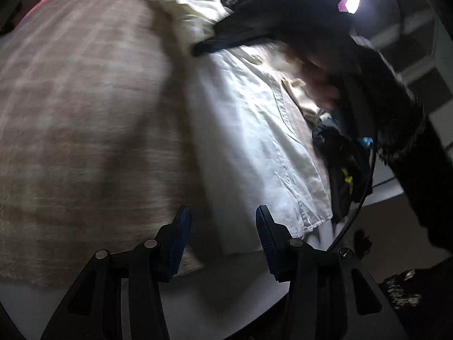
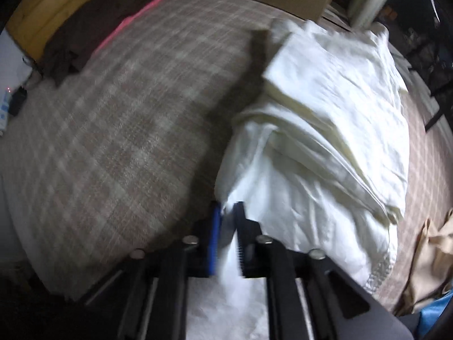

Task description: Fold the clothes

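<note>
Closest to me on the right wrist view, my right gripper has its jaws drawn nearly together on a fold of the white garment, the cloth bunched between the blue pad and the black toothed pad. From that pinch the garment rises and spreads away to the upper right, its long axis running from the gripper toward the far right corner of the bed, with several folded layers stacked along its right edge. It lies on a plaid blanket; a brown garment lies at the far left edge by a wooden board.

On the left wrist view, my left gripper stands wide apart with nothing between its fingers, hovering above the blanket just beside the near hem of the white garment. Here the garment stretches lengthwise away from me, hem near, bunched end far. Beyond it, a dark sleeved arm reaches across the cloth, blurred.
</note>
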{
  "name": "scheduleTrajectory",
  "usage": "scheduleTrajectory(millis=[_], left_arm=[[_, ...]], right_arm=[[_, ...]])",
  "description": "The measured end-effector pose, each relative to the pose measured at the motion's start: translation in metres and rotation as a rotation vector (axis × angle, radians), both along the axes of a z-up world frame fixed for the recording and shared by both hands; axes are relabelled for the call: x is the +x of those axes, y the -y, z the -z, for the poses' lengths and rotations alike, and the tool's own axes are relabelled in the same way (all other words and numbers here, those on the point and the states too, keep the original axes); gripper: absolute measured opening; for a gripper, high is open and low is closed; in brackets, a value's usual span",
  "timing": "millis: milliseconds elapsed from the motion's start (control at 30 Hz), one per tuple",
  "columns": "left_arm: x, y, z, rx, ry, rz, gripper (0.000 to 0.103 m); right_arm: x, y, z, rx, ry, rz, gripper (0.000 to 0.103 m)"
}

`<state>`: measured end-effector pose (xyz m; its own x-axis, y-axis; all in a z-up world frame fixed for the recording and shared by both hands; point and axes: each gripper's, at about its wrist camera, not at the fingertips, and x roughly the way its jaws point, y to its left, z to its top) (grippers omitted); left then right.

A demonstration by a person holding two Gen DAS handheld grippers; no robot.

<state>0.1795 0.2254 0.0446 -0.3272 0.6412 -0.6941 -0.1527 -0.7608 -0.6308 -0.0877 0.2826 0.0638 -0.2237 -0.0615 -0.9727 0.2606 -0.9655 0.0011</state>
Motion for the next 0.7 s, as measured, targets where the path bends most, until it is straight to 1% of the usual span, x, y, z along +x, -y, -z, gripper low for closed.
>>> scheduleTrajectory(millis=[67, 133, 233, 267, 333, 367, 433, 467, 567, 633, 700], left_arm=[[-0.002, 0.008, 0.002, 0.015, 0.004, -0.013, 0.045], [-0.005, 0.006, 0.000, -0.011, -0.007, -0.001, 0.045], [-0.008, 0.004, -0.006, -0.022, -0.020, 0.018, 0.045], [-0.008, 0.003, -0.008, -0.025, -0.024, 0.024, 0.045], [-0.019, 0.004, -0.017, -0.066, -0.047, 0.037, 0.045], [-0.025, 0.005, -0.022, -0.088, -0.059, 0.044, 0.045], [-0.036, 0.007, -0.031, -0.131, -0.082, 0.057, 0.046], [-0.042, 0.008, -0.035, -0.153, -0.094, 0.063, 0.046], [-0.059, 0.011, -0.049, -0.218, -0.129, 0.083, 0.046], [-0.071, 0.013, -0.058, -0.261, -0.153, 0.096, 0.046], [-0.092, -0.012, -0.055, -0.312, -0.173, 0.137, 0.048]], right_arm=[[0.000, -0.012, -0.005, -0.045, 0.003, 0.029, 0.007], [0.000, -0.020, -0.008, -0.072, 0.005, 0.048, 0.007], [0.001, -0.029, -0.011, -0.116, 0.004, 0.074, 0.007], [0.003, -0.034, -0.014, -0.161, 0.015, 0.087, 0.008], [0.006, -0.043, -0.019, -0.252, 0.036, 0.115, 0.009], [0.008, -0.050, -0.023, -0.280, 0.019, 0.139, 0.009], [0.013, -0.070, -0.035, -0.309, -0.042, 0.204, 0.015], [0.016, -0.084, -0.041, -0.302, -0.079, 0.251, 0.019], [0.026, -0.127, -0.053, -0.268, -0.168, 0.360, 0.020], [0.026, -0.159, -0.058, -0.260, -0.194, 0.419, 0.020], [0.034, -0.189, -0.061, -0.275, -0.214, 0.472, 0.020]])
